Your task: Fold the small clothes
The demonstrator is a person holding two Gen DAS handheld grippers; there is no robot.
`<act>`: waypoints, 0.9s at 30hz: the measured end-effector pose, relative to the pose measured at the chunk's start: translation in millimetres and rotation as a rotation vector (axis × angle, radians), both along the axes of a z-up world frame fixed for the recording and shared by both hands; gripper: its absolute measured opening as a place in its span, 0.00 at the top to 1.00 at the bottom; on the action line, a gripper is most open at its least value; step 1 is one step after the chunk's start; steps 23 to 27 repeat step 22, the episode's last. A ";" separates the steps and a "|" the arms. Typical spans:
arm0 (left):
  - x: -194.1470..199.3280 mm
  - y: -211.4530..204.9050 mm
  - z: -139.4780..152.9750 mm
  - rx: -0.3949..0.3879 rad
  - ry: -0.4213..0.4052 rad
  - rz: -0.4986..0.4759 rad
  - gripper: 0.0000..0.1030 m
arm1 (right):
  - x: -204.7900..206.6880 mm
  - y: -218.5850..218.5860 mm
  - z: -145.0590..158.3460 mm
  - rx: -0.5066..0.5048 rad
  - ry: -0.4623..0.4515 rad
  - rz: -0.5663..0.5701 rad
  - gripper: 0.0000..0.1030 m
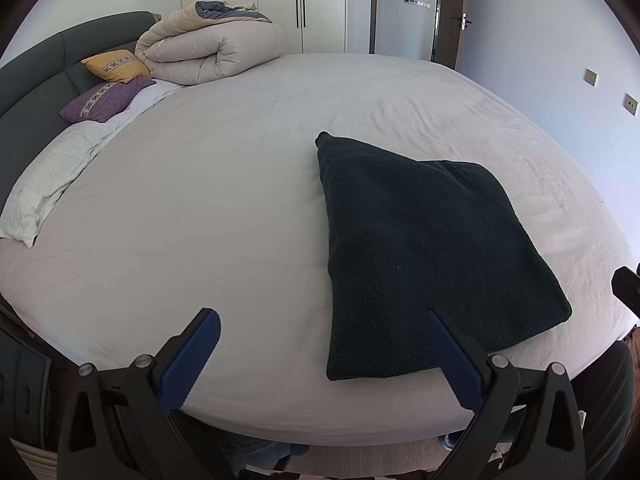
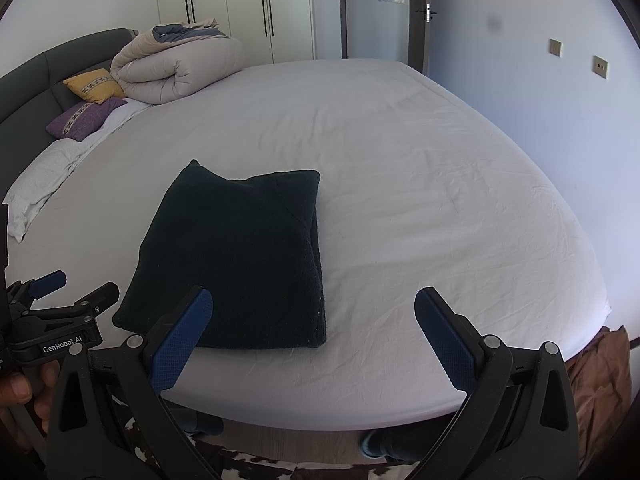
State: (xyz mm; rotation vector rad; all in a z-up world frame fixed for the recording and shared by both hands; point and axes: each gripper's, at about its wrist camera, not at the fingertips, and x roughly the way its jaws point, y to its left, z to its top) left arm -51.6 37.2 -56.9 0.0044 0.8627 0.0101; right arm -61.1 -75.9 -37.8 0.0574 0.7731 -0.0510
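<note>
Bedding is noted as the only support surface: a bed covered by a pale sheet, on which the dark green garment is laid folded into a rough rectangle near the bed's front edge. One corner of the garment is seen peaked up at its far end, and its near edge is found just inside the mattress edge. No container is observed in either view. Behind the garment, at the far left of the bed, a rolled duvet, a yellow cushion, a purple cushion and a white pillow are recorded against the dark headboard. Wide bare sheet is observed left of, right of and beyond the garment. The left gripper is held with its blue-padded fingers spread apart and nothing between them, over the front edge beside the garment's near-left corner. The right gripper is likewise spread wide and empty, at the garment's near-right corner. A hand is seen on the left gripper's handle.
</note>
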 end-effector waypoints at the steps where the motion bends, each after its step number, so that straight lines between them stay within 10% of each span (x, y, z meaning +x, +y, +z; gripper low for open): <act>1: -0.3 -0.4 0.2 -0.001 0.000 0.000 0.00 | -0.1 -0.3 -0.1 0.000 0.001 0.000 0.00; 27: 1.4 3.0 2.8 -0.009 -0.014 -0.001 0.00 | 1.4 1.7 -2.0 0.004 0.003 0.002 0.00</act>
